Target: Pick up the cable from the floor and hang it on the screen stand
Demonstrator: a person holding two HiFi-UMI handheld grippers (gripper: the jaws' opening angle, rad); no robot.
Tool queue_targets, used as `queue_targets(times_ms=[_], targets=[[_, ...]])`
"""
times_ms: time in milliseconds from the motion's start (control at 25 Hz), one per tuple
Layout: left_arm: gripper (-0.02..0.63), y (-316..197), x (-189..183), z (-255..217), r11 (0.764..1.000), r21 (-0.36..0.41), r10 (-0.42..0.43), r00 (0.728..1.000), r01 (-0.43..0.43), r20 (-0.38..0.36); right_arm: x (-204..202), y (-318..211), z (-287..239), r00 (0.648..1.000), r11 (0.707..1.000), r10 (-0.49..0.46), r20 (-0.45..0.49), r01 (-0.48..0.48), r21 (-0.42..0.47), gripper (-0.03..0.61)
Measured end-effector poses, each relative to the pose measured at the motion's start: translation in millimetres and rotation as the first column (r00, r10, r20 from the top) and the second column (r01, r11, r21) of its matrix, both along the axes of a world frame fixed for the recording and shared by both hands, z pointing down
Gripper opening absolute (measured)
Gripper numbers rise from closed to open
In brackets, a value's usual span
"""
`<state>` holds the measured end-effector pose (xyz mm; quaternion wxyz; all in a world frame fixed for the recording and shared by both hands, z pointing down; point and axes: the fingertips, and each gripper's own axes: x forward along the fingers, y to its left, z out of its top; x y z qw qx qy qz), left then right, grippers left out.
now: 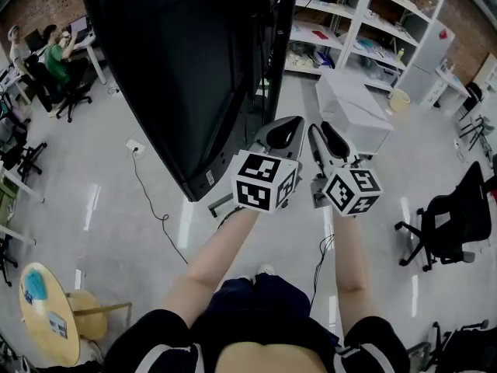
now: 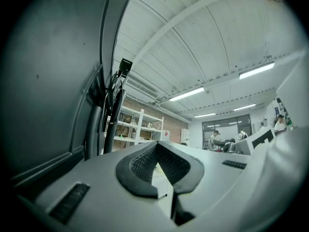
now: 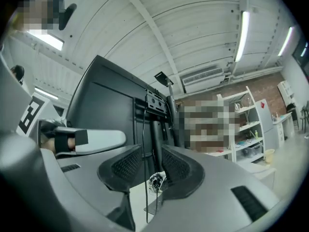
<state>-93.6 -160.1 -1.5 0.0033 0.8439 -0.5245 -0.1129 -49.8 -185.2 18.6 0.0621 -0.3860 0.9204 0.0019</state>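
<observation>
Black fills the left of the head view: a large black flat screen (image 1: pixel 178 68), seen from behind and above, over a glossy grey floor (image 1: pixel 93 208). Both bare arms are stretched out towards it, side by side.

The left gripper (image 1: pixel 289 127), grey with a black-and-white marker cube, sits just beside the screen's lower edge. In the left gripper view, its black ribbed pads (image 2: pixel 140 166) meet at the tips: closed up, with nothing between them.

The right gripper (image 1: pixel 322 134) is right alongside. In the right gripper view its jaws stand partly apart, a clear gap between the pads, and they press on nothing.

Through that gap comes the dark upright stand column (image 3: pixel 157 137). And there's the thin black cable (image 3: pixel 145 163), hanging down the back of the stand. It ends lower down in a small coiled bundle (image 3: pixel 156 181), though I can't tell whether the bundle reaches the floor. Neither gripper touches the cable.

Out on the floor in the head view, a separate thin black cord (image 1: pixel 151 200) trails from a small white socket box (image 1: pixel 135 146). A white shelving unit (image 1: pixel 365 14) and a low white cabinet (image 1: pixel 353 107) stand beyond the grippers.
</observation>
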Motion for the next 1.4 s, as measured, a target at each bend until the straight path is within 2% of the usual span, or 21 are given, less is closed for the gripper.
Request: queue_targets(times_ms=[120,280,480,560,760,960,1080,1160,1400], targets=[[0.003,15,8,11,1.000,-0.011,0.025,1.000,-0.025,-0.004,11,21,1,0.998,1.000,0.016,0.057,-0.015,-0.016,0.123],[0.003,40,15,28,0.998,-0.038,0.048,0.998,-0.049,-0.037,22,54,9,0.997,0.999,0.018,0.073,-0.016,-0.028,0.072],[0.003,77,28,56,0.996,-0.077,0.029,0.998,-0.033,-0.059,39,100,27,0.992,0.998,0.034,0.121,-0.026,-0.064,0.040],[0.003,98,35,70,0.996,-0.090,0.011,0.999,-0.016,-0.054,43,123,37,0.994,0.997,0.036,0.104,-0.029,-0.065,0.035],[0.003,158,46,108,0.991,-0.133,-0.032,0.999,0.027,-0.033,42,187,73,0.999,0.997,0.037,-0.017,-0.038,-0.069,0.021],[0.003,207,64,144,0.977,-0.211,-0.050,0.998,0.042,-0.033,54,240,114,0.999,0.987,0.046,-0.025,-0.049,-0.154,0.021],[0.003,230,71,164,0.966,-0.254,-0.062,0.998,0.054,-0.023,66,257,132,0.996,0.979,0.078,-0.048,-0.086,-0.187,0.021],[0.003,241,71,175,0.957,-0.283,-0.075,0.997,0.067,-0.018,69,264,139,0.996,0.976,0.070,-0.048,-0.078,-0.205,0.021],[0.003,252,71,184,0.948,-0.305,-0.102,0.994,0.090,-0.025,72,270,138,0.998,0.978,0.052,-0.035,-0.058,-0.201,0.021]])
